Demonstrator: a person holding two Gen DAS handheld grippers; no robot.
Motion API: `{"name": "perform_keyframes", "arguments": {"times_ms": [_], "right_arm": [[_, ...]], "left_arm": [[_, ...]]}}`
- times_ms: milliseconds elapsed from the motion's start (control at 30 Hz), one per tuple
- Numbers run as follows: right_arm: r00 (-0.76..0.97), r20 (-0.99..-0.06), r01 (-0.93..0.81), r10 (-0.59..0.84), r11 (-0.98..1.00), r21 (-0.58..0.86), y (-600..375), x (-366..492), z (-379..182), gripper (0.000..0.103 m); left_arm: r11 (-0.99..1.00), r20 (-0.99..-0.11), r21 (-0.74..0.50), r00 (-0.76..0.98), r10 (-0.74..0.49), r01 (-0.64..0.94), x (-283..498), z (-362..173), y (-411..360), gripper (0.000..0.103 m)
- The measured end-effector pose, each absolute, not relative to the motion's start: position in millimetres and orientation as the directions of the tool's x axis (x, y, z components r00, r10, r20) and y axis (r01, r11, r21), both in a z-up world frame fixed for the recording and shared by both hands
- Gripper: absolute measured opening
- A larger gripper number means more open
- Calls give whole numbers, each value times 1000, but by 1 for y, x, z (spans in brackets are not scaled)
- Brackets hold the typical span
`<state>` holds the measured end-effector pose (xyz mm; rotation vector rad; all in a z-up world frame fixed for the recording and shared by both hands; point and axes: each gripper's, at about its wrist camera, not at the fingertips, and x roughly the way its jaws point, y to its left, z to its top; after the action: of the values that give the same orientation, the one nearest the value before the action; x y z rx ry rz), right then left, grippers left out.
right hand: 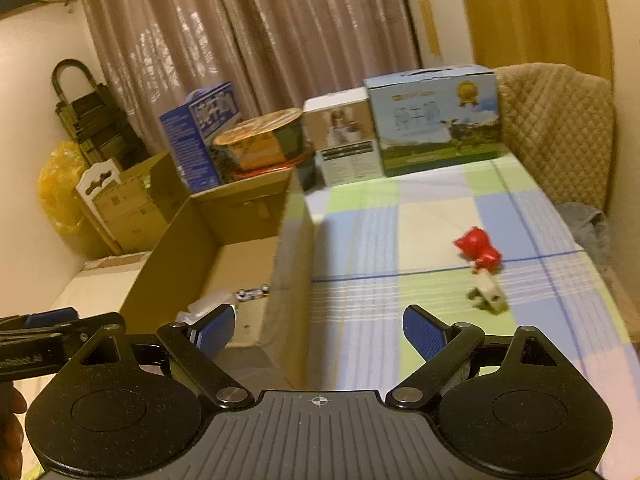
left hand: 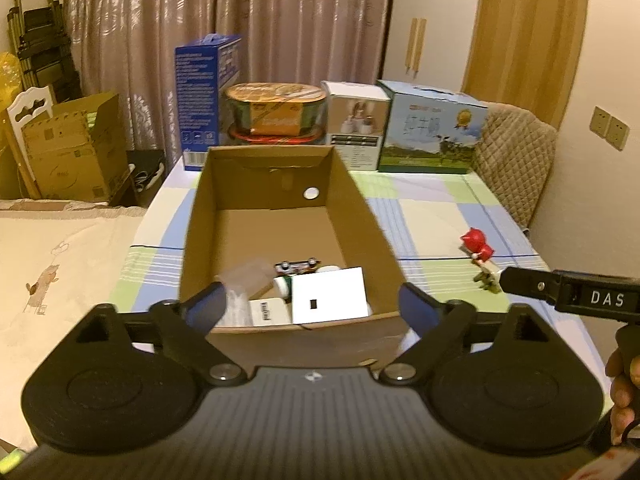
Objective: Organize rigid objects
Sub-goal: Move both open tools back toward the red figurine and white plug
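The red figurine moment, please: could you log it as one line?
left tool: open, over cardboard box | right tool: open, empty | red figurine: on checked tablecloth, outside box | box: several items inside

I count one open cardboard box [left hand: 280, 216], one red toy figure [left hand: 482, 258] on the table, four packages behind, my two grippers.

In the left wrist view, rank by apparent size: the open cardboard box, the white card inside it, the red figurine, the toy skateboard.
1. Open brown cardboard box.
2. White rectangular card.
3. Red figurine on the checked tablecloth.
4. Small toy skateboard; it looks close to the figurine in size, so that order is unsure.
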<state>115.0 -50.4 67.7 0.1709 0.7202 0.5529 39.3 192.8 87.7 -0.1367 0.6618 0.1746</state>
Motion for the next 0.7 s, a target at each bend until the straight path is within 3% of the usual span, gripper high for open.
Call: {"name": "perform_keyframes", "arguments": {"times_ms": [133, 700], "right_arm": [[637, -584, -385, 504, 864, 325, -77, 108, 67, 88], [703, -617, -185, 354, 929, 321, -189, 101, 54, 89]], "left_arm": [[982, -613, -66, 784, 100, -176, 39, 88, 174, 102], [997, -621, -74, 782, -43, -5, 66, 79, 85, 102]]}}
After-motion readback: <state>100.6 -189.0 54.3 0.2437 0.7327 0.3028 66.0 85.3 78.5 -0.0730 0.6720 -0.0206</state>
